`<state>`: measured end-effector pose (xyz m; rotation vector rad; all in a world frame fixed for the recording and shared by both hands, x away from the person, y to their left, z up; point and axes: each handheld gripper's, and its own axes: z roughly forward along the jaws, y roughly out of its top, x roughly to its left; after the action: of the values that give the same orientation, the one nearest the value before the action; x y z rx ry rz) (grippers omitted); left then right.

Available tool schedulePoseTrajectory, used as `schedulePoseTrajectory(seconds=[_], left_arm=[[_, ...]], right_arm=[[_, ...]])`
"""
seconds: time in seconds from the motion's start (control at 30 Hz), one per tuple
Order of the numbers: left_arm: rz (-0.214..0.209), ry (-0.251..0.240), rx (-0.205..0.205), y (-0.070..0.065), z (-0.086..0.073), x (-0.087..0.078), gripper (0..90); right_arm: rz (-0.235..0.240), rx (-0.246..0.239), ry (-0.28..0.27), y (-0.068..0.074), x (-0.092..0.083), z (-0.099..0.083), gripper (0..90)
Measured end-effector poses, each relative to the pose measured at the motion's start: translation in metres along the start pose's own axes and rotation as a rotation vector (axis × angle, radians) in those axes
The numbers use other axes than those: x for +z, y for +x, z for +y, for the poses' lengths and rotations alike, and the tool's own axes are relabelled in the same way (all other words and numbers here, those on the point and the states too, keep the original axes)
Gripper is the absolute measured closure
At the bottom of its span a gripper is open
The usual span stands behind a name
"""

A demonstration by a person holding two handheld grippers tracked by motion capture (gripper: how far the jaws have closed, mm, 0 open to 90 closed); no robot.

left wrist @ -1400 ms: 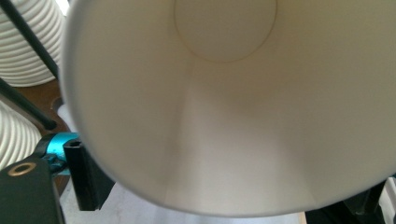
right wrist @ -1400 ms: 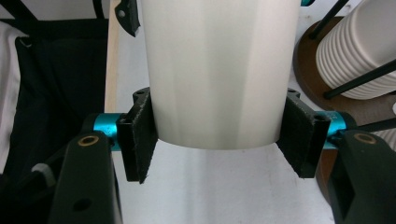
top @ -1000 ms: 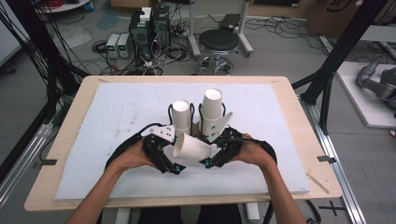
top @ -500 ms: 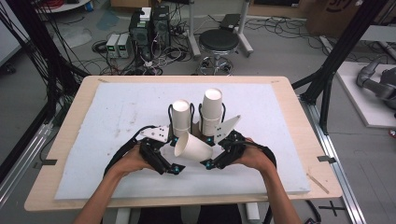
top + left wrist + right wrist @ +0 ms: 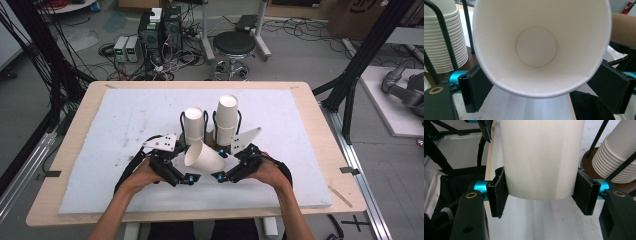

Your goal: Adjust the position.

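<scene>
A single white paper cup (image 5: pixel 204 157) hangs tilted above the white board, held between both grippers. My left gripper (image 5: pixel 186 169) has its jaws on either side of the cup's open mouth. In the left gripper view I look straight into the paper cup (image 5: pixel 536 47), and the black pads (image 5: pixel 477 90) touch its rim. My right gripper (image 5: pixel 226 170) is shut on the cup's narrow base end. The right gripper view shows the cup's wall (image 5: pixel 541 157) squeezed between the pads (image 5: pixel 497 192).
Two stacks of paper cups stand in black wire holders just behind the hands, a shorter stack (image 5: pixel 194 122) and a taller stack (image 5: pixel 226 117). A white foam board (image 5: pixel 125 125) covers the wooden table (image 5: pixel 85 110). Stool, cables and electronics sit on the floor beyond.
The cup has turned a little between the grippers, its mouth now facing more toward the left gripper. Both hands have stayed nearly in place.
</scene>
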<state>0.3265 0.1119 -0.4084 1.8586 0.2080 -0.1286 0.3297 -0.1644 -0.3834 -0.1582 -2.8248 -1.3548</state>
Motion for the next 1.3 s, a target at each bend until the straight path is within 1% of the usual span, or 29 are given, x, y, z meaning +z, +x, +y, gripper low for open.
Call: schedulePoseTrajectory(seconds=[0.17, 0.2, 0.3, 0.43, 0.63, 0.7, 0.73, 0.8, 0.9, 1.1, 1.17, 1.2, 1.27, 1.3], left_arm=[[0.007, -0.021, 0.010, 0.000, 0.000, -0.001, 11.7], [0.015, -0.024, 0.011, 0.000, 0.000, -0.001, 12.3], [0.012, -0.031, 0.014, -0.001, 0.000, 0.000, 13.8], [0.011, -0.039, 0.010, 0.000, 0.000, 0.000, 13.8], [0.013, -0.060, 0.002, 0.000, 0.001, 0.000, 13.7], [0.014, -0.068, 0.004, 0.000, 0.002, 0.001, 13.7], [0.019, -0.082, -0.004, 0.001, 0.003, 0.001, 13.4], [0.022, -0.093, -0.004, 0.002, 0.004, 0.001, 12.7], [0.016, -0.115, -0.009, 0.002, 0.005, 0.003, 12.7], [0.013, -0.121, -0.008, 0.003, 0.006, 0.004, 12.7], [0.010, -0.122, -0.002, 0.003, 0.007, 0.004, 12.7], [0.008, -0.127, -0.008, 0.003, 0.008, 0.005, 12.7], [0.006, -0.126, -0.006, 0.003, 0.008, 0.005, 12.7], [0.005, -0.124, -0.008, 0.003, 0.009, 0.006, 12.7]], right_arm=[[0.002, 0.000, -0.033, 0.001, -0.002, -0.001, 36.7], [-0.004, -0.003, -0.038, 0.001, -0.001, -0.002, 36.7], [-0.010, -0.004, -0.046, 0.001, 0.000, -0.005, 36.6], [-0.004, 0.001, -0.086, 0.001, 0.001, -0.009, 36.7], [0.007, 0.011, -0.127, 0.001, 0.001, -0.013, 36.7], [0.005, 0.008, -0.126, 0.000, 0.002, -0.013, 36.7], [0.009, 0.006, -0.129, 0.000, 0.002, -0.013, 36.7], [0.009, 0.008, -0.130, 0.000, 0.003, -0.013, 36.7], [0.013, 0.012, -0.128, 0.000, 0.004, -0.014, 36.7], [0.016, 0.009, -0.131, 0.001, 0.005, -0.014, 36.7], [0.016, 0.007, -0.134, 0.001, 0.005, -0.013, 36.7], [0.016, 0.006, -0.134, 0.001, 0.005, -0.013, 36.7], [0.019, 0.009, -0.138, 0.001, 0.006, -0.013, 36.7], [0.017, 0.002, -0.138, 0.001, 0.006, -0.013, 36.7]])
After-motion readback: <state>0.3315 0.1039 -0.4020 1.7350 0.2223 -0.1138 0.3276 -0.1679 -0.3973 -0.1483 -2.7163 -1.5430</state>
